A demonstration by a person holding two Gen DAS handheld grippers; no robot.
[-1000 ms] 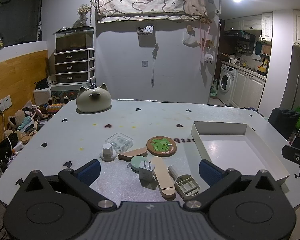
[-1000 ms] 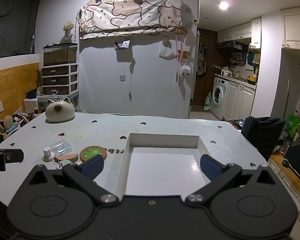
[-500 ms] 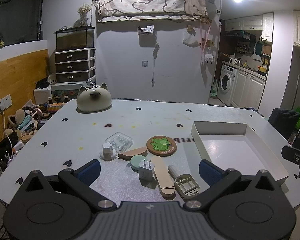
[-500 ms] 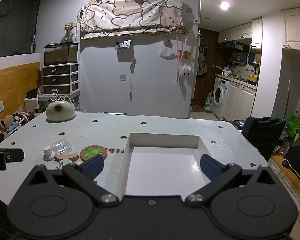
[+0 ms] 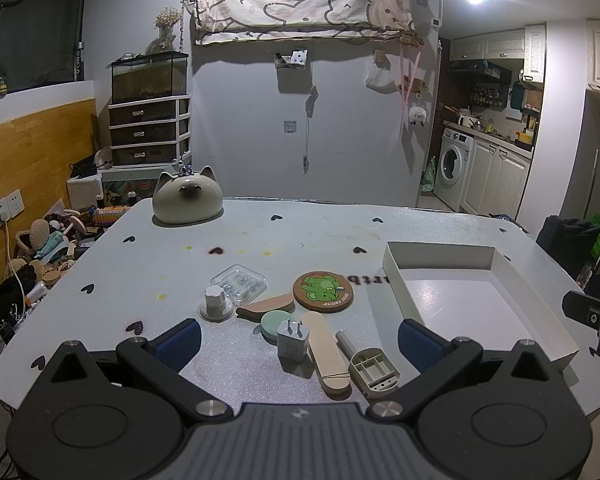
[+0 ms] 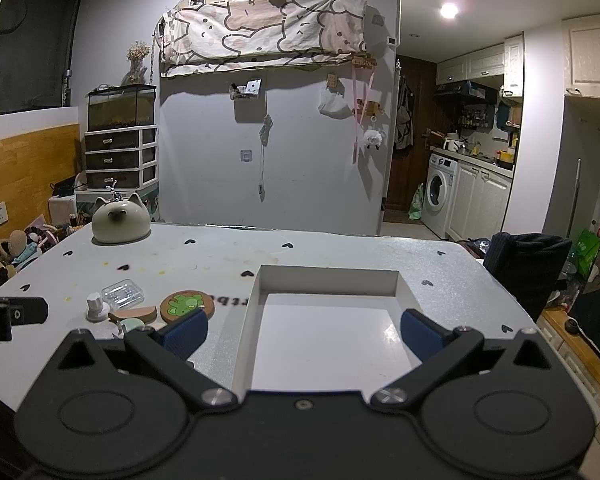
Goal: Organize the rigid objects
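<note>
1. The left gripper [image 5: 299, 338] hovers above the near table edge with its two blue-padded fingers [image 5: 179, 338] spread wide and nothing between them; directly ahead of the gap lies the cluster of small objects.
2. The right gripper [image 6: 302, 330] is likewise spread wide and empty, its fingers [image 6: 420, 334] framing the near end of the white tray [image 6: 256, 320].
3. Open room: the tray's floor is bare and its low walls form a raised rim on all sides. The table [image 5: 300, 236] is free across its middle and far half, and a strip of bare surface separates the cluster from the tray's left wall.
4. Count in the cluster: one white charger plug [image 5: 293, 343], one mint round disc [image 5: 275, 322], one long beige stick [image 5: 326, 354], one shorter brown stick [image 5: 266, 306], one grey-white handled piece with an open compartment head [image 5: 368, 364], one round cork coaster with a green figure [image 5: 323, 291], one clear plastic case [image 5: 239, 283], one white knob on a round base [image 5: 216, 304].
5. The plug touches the disc and stands just beside the beige stick; the brown stick lies between knob and coaster.
6. Further out, one cat-shaped ceramic piece [image 5: 187, 199] sits near the far left edge, well apart from everything else.
</note>
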